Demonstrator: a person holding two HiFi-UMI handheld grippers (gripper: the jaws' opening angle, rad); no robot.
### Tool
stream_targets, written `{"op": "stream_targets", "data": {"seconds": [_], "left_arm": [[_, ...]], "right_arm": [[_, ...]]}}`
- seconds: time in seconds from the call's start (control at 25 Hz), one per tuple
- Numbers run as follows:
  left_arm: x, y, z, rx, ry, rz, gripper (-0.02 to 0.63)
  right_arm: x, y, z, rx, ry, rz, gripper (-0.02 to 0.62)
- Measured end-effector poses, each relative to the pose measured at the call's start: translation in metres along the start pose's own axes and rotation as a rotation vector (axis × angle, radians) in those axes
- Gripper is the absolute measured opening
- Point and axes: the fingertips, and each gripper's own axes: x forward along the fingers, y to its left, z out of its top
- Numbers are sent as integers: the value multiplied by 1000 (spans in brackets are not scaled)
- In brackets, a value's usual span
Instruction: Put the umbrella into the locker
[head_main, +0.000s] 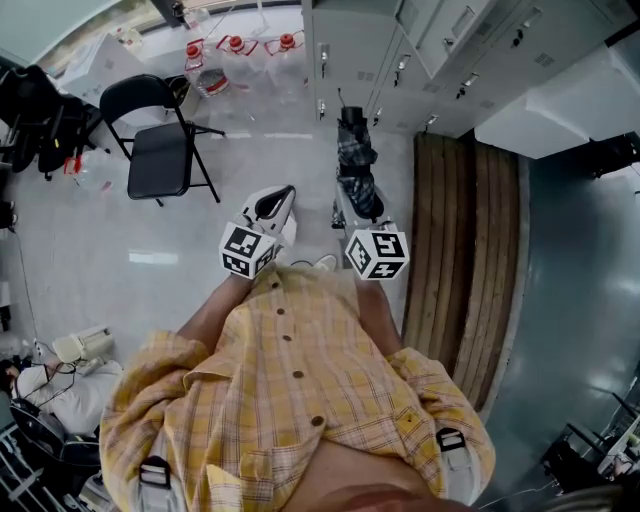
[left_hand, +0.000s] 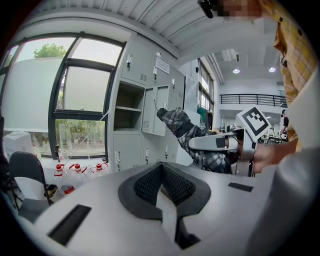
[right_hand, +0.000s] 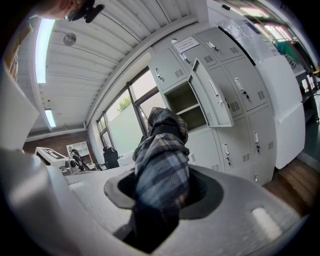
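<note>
The folded grey plaid fabric umbrella (right_hand: 162, 145) juts forward from the right hand-held gripper (right_hand: 165, 192) clamped on it; the left hand-held gripper (left_hand: 161, 167) is closed, empty.

Umbrella (right_hand: 162, 165), between the right gripper (right_hand: 162, 197) jaws: grey-blue and black plaid. Lockers (right_hand: 240, 90), ahead of the jaws: pale grey. The left gripper (left_hand: 162, 182) and right gripper: light grey, black jaw linings; marker cubes (head_main: 377, 253) black-and-white. Folding chair (head_main: 160, 155): black. Shirt (head_main: 300, 380): yellow check. Bottle caps (head_main: 235, 43): red.

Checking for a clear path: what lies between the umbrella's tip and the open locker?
Nothing: in the right gripper view the umbrella, clamped in the right gripper, points at the open locker with only air between.
</note>
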Motion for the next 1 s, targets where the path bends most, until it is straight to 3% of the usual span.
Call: {"op": "stream_targets", "data": {"seconds": [0.48,1.0], "left_arm": [[73,43,24,-34,-43,-41,5],[160,144,80,-57,-96,-87,5]], "right_arm": [[61,-35,31,-75,27,-19,186],[185,-64,86,-118,52,-47,186]]}}
